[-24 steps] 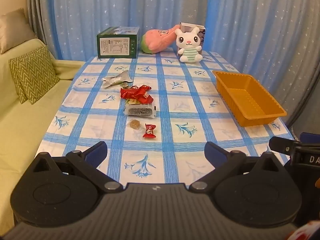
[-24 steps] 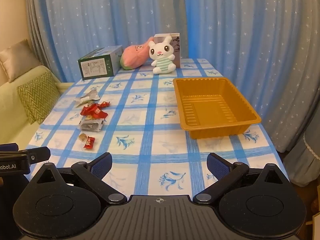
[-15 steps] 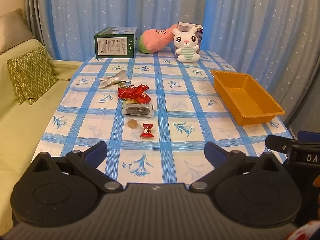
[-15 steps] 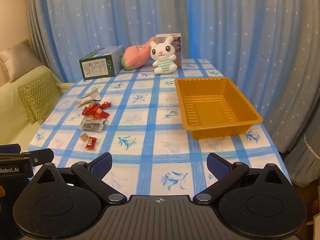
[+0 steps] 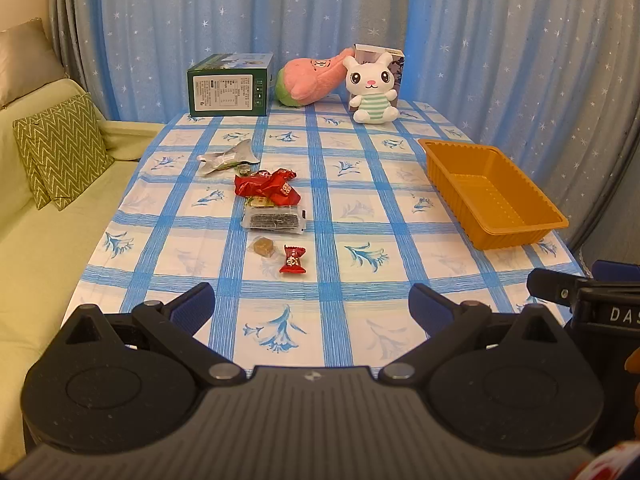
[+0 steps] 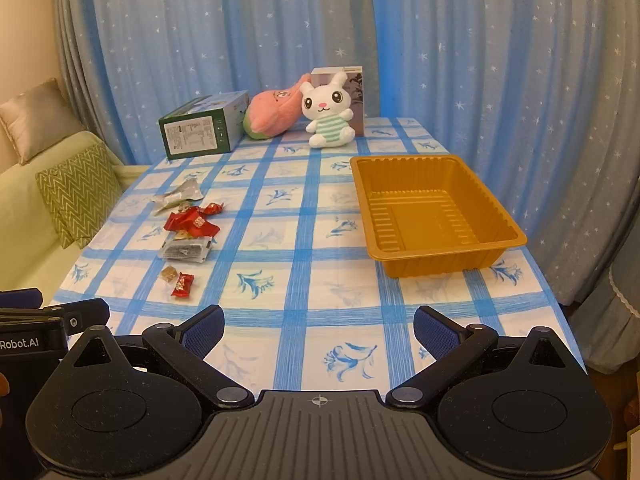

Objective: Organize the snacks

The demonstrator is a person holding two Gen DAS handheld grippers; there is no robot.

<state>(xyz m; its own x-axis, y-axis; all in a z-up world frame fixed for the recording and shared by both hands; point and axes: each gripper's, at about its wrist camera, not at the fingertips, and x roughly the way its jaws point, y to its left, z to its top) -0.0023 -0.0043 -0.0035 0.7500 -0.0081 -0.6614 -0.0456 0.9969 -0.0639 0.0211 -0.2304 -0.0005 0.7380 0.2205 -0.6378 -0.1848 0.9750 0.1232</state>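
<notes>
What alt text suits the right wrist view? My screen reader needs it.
Open right gripper hovers over a blue-checked table; empty orange tray on the right, wrapped snacks scattered left. Plush toys and boxes stand at the far edge.

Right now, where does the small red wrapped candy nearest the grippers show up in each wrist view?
Left wrist view: the small red candy sits just left of centre, right of a brown cube sweet.
Right wrist view: the small red candy sits at lower left, again right of the brown cube sweet.
Shared landmark: the orange tray, empty, to the right in both.
</notes>
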